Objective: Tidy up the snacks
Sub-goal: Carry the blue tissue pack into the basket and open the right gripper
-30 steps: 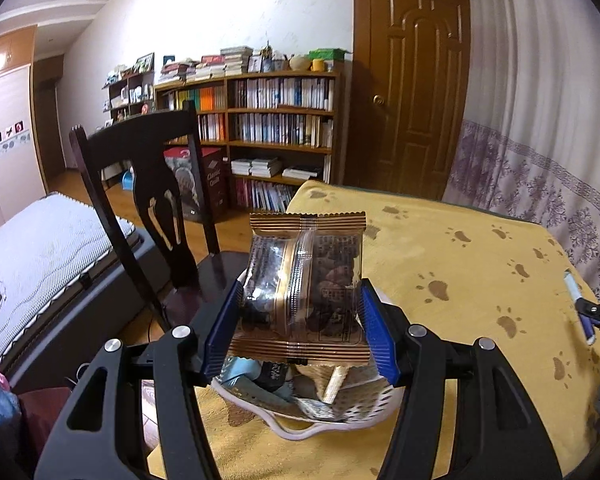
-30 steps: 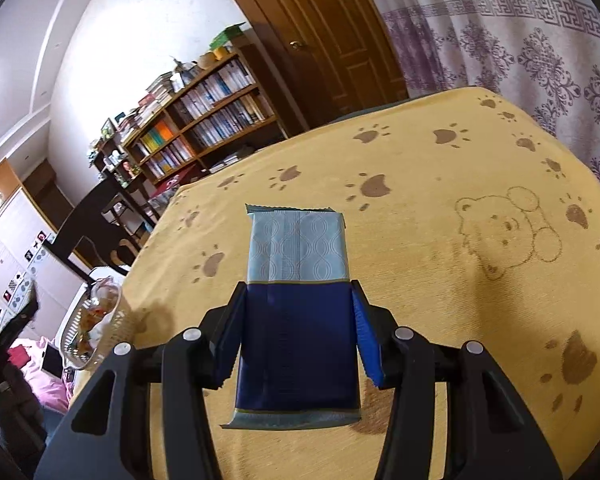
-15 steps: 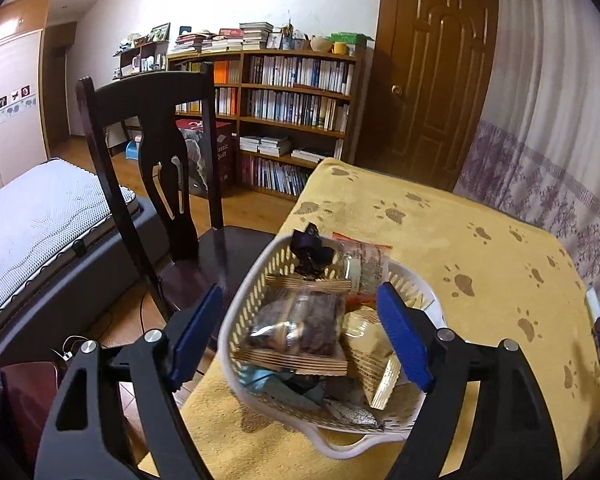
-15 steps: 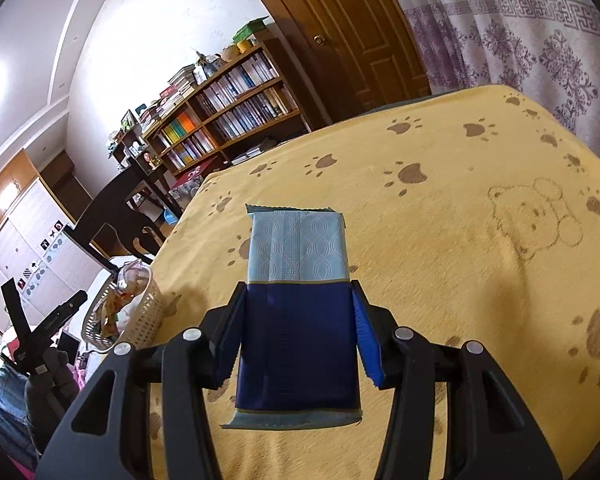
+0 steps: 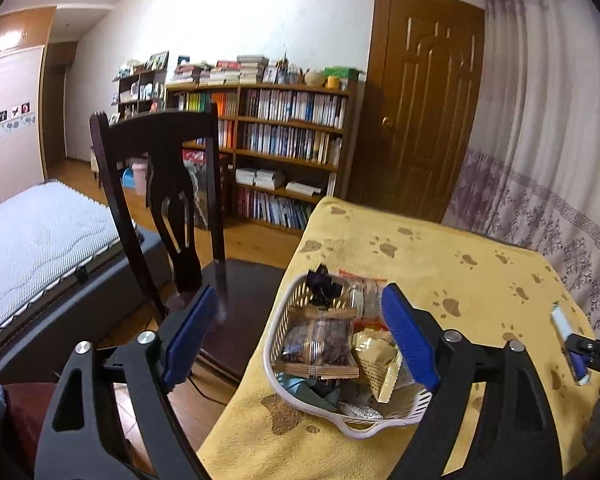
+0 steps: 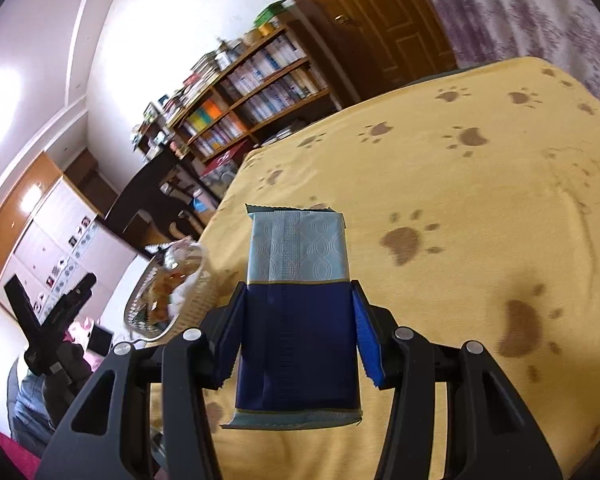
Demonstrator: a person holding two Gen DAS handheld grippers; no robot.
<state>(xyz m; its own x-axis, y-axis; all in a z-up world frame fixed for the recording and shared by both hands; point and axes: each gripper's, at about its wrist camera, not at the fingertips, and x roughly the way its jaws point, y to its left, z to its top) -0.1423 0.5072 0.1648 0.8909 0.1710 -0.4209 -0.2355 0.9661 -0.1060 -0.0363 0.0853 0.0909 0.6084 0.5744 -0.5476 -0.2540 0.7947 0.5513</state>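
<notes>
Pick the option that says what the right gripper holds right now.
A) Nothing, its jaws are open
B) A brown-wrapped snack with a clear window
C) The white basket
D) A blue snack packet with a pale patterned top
D: the right gripper has its blue pads pressed against both sides of the blue snack packet, held above the yellow tablecloth.

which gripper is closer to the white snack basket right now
Left. The left gripper hangs open right over the white basket, while the right gripper, clamped on a blue packet, is off to the basket's side.
</notes>
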